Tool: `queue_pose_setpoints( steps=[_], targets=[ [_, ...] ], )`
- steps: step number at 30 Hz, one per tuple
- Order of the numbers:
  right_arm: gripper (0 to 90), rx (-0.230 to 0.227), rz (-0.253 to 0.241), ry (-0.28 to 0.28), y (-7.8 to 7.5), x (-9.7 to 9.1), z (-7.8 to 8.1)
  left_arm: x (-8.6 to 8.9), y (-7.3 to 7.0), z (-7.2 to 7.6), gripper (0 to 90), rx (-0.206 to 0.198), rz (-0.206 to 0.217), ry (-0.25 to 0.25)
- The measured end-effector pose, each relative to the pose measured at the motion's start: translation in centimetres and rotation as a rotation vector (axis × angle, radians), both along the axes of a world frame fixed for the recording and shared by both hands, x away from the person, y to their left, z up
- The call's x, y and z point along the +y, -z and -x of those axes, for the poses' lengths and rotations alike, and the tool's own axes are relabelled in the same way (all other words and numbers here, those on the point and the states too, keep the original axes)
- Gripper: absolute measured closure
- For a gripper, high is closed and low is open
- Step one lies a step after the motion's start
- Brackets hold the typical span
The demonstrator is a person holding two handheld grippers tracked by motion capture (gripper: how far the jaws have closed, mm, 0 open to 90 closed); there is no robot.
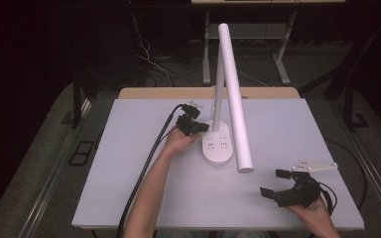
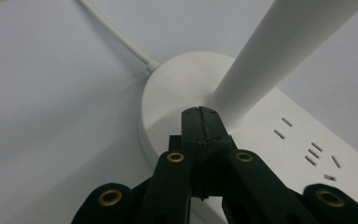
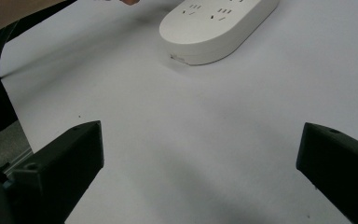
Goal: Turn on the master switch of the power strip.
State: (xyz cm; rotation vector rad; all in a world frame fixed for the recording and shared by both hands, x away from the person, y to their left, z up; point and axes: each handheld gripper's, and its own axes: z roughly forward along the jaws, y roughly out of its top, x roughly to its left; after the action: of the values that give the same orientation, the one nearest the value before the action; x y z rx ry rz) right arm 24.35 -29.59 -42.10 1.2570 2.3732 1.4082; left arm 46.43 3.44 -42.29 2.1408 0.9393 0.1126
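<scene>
Left claw (image 2: 200, 116) closed, tips hiding the lamp base (image 2: 168, 88) spot beneath

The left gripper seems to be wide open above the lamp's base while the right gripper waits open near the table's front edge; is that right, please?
Not quite: the left gripper is shut, its jaws pressed together with nothing between them, over the lamp's base, as the left gripper view shows. The right gripper does wait open near the table's front edge.

Bright table, pitch-dark room around it

Light hits the white tabletop (image 1: 178, 188) from above, so shadows stay soft and faint. High view is kinda grainy and soft. Both gripper views look sharper, though the near black jaws blur out.
</scene>
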Motion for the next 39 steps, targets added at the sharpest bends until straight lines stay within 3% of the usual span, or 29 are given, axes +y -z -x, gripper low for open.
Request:
queue_pose_setpoints(
  steps=[6,10,16,21,22,25,29,32,34,37,39],
  targets=[
    [0.2,0.005,-0.002,0.001,0.0,-0.1,0.1,-0.1,0.1,0.0,90.0,0.007,-0.001,-0.010],
    [0.2,-0.002,-0.005,0.003,0.0,-0.1,0.0,-0.5,-0.1,0.0,90.0,-0.014,-0.042,-0.024],
    [0.2,0.001,-0.003,0.000,0.0,0.0,0.1,-0.8,-0.1,0.1,90.0,-0.008,-0.039,-0.037],
    [0.1,-0.002,-0.005,0.000,0.0,0.0,0.1,-1.2,-0.5,0.2,90.0,-0.009,-0.089,-0.032],
    [0.2,-0.001,-0.006,0.001,-0.1,0.0,0.1,-1.1,-0.5,-0.1,90.0,-0.020,-0.100,-0.011],
    [0.2,-0.002,-0.007,0.002,-0.1,0.0,0.2,-1.0,-0.4,0.0,90.0,-0.002,-0.088,-0.027],
    [0.1,-0.006,-0.007,0.006,-0.1,-0.1,0.1,-1.1,-0.6,0.0,90.0,0.004,-0.109,-0.025],
    [0.2,-0.007,-0.007,0.007,-0.1,-0.1,0.1,-0.9,-0.5,-0.1,90.0,0.018,-0.083,-0.032],
    [0.2,-0.008,-0.006,0.007,-0.1,-0.1,0.1,-1.0,-0.3,-0.1,90.0,0.023,-0.041,-0.065],
    [0.2,-0.007,-0.007,0.005,-0.1,-0.1,0.0,-0.7,-0.3,-0.1,90.0,0.028,-0.002,-0.074],
    [0.2,-0.008,-0.008,0.006,0.0,-0.1,0.0,-0.5,-0.2,-0.1,90.0,0.027,-0.010,-0.061]
  ],
)
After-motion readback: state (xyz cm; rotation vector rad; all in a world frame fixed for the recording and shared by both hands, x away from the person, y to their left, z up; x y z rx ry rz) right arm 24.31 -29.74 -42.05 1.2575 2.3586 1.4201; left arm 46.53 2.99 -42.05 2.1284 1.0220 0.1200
